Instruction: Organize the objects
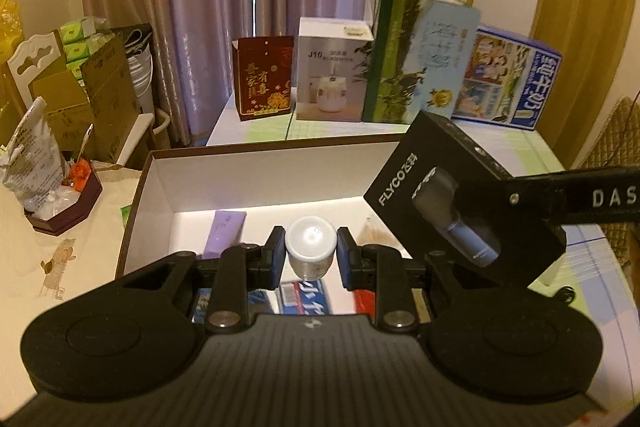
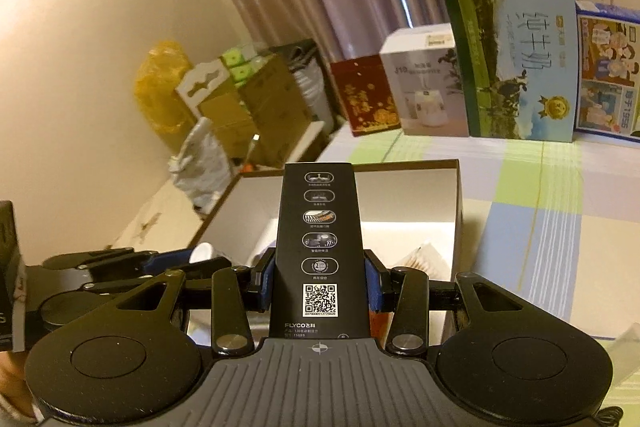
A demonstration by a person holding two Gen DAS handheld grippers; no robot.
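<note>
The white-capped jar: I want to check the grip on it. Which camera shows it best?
The left wrist view. There the white-capped jar sits centred in the left gripper, cap and clear body visible, above the open box. The right wrist view shows only a white sliver of it behind the gripper.

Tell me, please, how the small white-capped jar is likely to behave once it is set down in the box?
The white-capped jar looks round, so it may roll if laid sideways. Its clear body seems smooth, perhaps slippery between the left gripper pads. Short and squat, it should stand steadily.
</note>
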